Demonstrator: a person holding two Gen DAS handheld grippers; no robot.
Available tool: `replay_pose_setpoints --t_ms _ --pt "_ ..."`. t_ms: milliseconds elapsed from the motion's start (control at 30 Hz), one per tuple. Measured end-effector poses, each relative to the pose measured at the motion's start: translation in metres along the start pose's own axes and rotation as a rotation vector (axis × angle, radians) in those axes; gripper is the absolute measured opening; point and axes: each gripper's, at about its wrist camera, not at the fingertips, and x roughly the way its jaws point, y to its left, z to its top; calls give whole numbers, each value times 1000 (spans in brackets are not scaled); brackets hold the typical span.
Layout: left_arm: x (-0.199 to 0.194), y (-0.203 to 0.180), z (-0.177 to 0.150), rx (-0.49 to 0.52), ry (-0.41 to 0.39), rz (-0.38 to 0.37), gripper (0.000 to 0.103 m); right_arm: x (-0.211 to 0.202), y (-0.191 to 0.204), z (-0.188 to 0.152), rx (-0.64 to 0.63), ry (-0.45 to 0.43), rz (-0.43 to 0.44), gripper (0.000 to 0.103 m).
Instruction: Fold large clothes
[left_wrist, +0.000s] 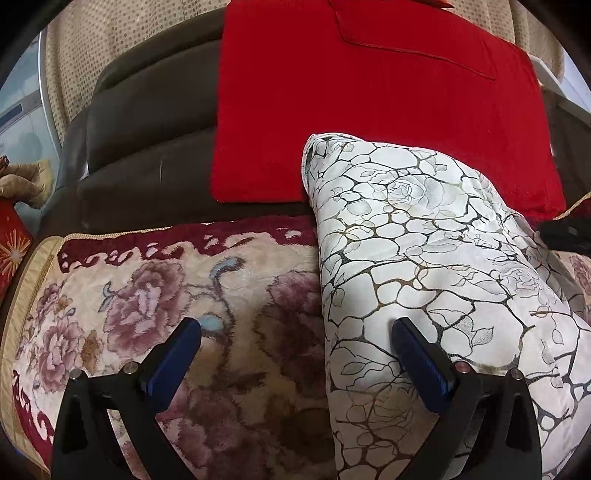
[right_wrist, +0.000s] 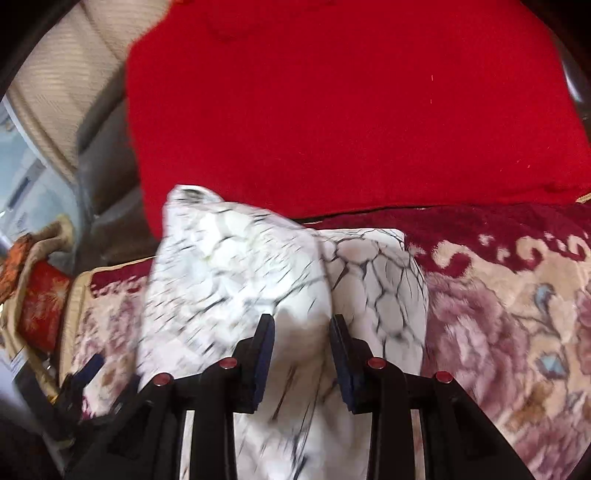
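Two handheld grippers over a white patterned garment on a floral blanket.

Left wrist view: left gripper stands spread wide with nothing between its blue pads; its right finger overlaps the white garment with black vein-like lines, which lies bunched on the floral blanket, below a red cushion on a brown sofa back. Right wrist view: right gripper is narrowed, garment cloth bunched between its pads; blur hides whether they pinch it.
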Motion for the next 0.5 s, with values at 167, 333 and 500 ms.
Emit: replay_pose_setpoints --t_ms 167,333,500 --pt "-10 -5 -1 13 -11 -6 102 -40 20 -39 -89 -8 16 35" --pt "-19 -6 -4 32 -25 -7 102 -38 39 -70 -108 28 45 35" --pt "-22 -5 -8 58 -29 4 102 -13 32 -87 -63 49 36 36"
